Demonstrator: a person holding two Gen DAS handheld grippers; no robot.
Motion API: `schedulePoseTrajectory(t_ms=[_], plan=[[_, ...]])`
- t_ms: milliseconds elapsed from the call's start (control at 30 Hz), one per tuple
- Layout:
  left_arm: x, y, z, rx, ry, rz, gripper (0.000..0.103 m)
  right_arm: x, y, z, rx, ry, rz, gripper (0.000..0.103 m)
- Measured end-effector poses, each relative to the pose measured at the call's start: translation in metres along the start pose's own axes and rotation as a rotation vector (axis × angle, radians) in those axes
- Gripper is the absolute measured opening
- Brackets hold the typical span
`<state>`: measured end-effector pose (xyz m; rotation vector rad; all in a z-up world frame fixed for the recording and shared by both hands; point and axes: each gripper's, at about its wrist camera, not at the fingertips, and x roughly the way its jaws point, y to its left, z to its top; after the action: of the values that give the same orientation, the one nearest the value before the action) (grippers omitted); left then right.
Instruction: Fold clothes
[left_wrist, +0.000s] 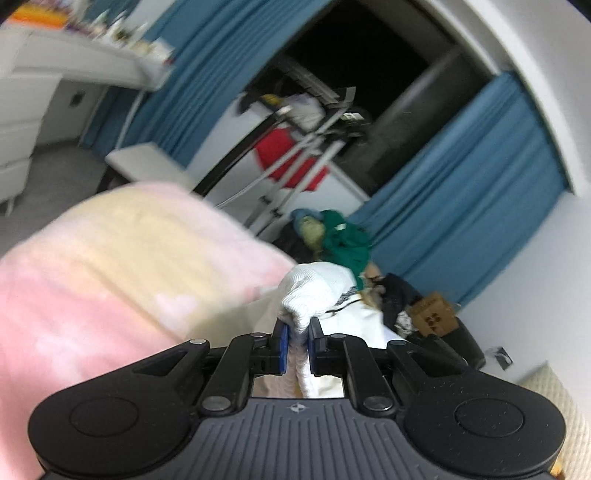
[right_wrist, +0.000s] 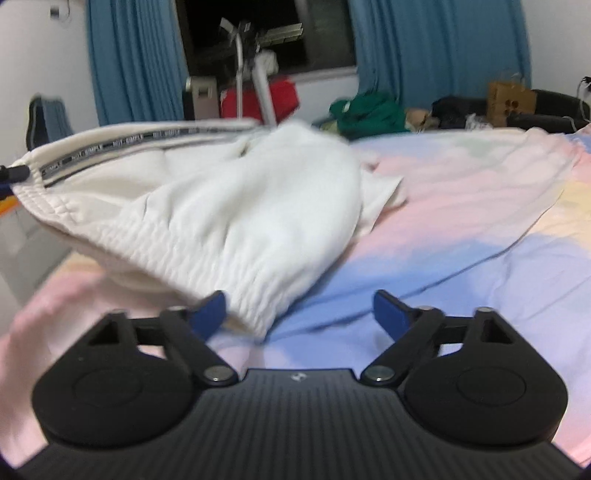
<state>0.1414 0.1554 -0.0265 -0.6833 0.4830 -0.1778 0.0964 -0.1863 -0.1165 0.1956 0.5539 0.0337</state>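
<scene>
1. a bedroom, blue curtains (right_wrist: 436, 55) either side of a dark window, and a bed under a pastel bedspread (right_wrist: 461, 206) of pink, blue and yellow.
2. at the far edge of the bed lies a heap of clothes with a green garment (right_wrist: 365, 110) on top, a brown paper bag (right_wrist: 511, 99) to its right.
3. behind the bed a white drying rack (right_wrist: 255, 74) with something red (right_wrist: 258, 98) hanging low on it.
4. the white garment (right_wrist: 229, 199) is up off the bedspread at its near-left end, ribbed waistband nearest the right wrist camera.
5. its long axis runs from near left to far right; the far end trails down onto the bed.
6. a dark lettered stripe (right_wrist: 122, 144) runs along its upper edge, pointing the same way.
7. left gripper (left_wrist: 298, 341) is clenched on a bunched fold of the white garment (left_wrist: 314, 291), blue pads pressed against the cloth on both sides.
8. right gripper (right_wrist: 299, 314) is released, jaws spread wide; the waistband's edge sits just against its left finger (right_wrist: 212, 308), nothing between the pads.
9. both views are motion-blurred.
</scene>
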Motion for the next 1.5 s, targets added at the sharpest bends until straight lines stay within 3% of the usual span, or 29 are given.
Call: schedulePoseTrajectory(t_ms=[100, 200, 433, 567, 667, 933, 1033, 1200, 1233, 1400, 1433, 1467, 1500], plan=[[0.005, 0.019, 0.004, -0.041, 0.019, 0.016, 0.012, 0.020, 0.008, -0.004, -0.005, 0.069, 0.034, 0.077], [0.010, 0.029, 0.005, -0.045, 0.029, 0.034, 0.013, 0.035, 0.018, -0.005, -0.030, 0.070, 0.042, 0.076], [0.029, 0.038, -0.007, -0.043, 0.083, 0.101, 0.015, 0.067, 0.011, 0.003, 0.061, -0.046, -0.043, 0.048], [0.044, 0.041, -0.012, -0.038, 0.101, 0.130, 0.022, 0.064, 0.012, 0.016, 0.041, -0.078, -0.062, 0.025], [0.051, 0.042, -0.013, -0.049, 0.099, 0.133, 0.030, 0.051, 0.020, 0.027, -0.007, -0.108, -0.076, 0.020], [0.048, 0.044, -0.010, -0.086, 0.131, 0.100, 0.034, -0.019, 0.033, 0.055, -0.068, -0.229, -0.075, 0.019], [0.045, 0.042, -0.011, -0.082, 0.150, 0.092, 0.034, -0.038, 0.032, 0.048, -0.095, -0.211, -0.102, 0.019], [0.042, 0.034, -0.018, -0.034, 0.193, 0.121, 0.035, 0.002, 0.016, 0.021, -0.049, 0.096, -0.061, 0.019], [0.042, 0.033, -0.020, -0.025, 0.202, 0.123, 0.042, 0.012, 0.013, 0.016, -0.038, 0.166, -0.047, 0.019], [0.038, 0.020, -0.031, 0.071, 0.200, 0.170, 0.068, 0.003, -0.010, 0.020, 0.084, 0.217, 0.052, 0.027], [0.038, 0.016, -0.032, 0.103, 0.193, 0.182, 0.078, 0.000, -0.015, 0.022, 0.109, 0.221, 0.072, 0.030], [0.038, 0.013, -0.032, 0.135, 0.185, 0.193, 0.082, -0.005, -0.020, 0.022, 0.138, 0.225, 0.103, 0.038], [0.038, 0.010, -0.033, 0.163, 0.176, 0.203, 0.082, -0.012, -0.024, 0.021, 0.169, 0.227, 0.142, 0.052]])
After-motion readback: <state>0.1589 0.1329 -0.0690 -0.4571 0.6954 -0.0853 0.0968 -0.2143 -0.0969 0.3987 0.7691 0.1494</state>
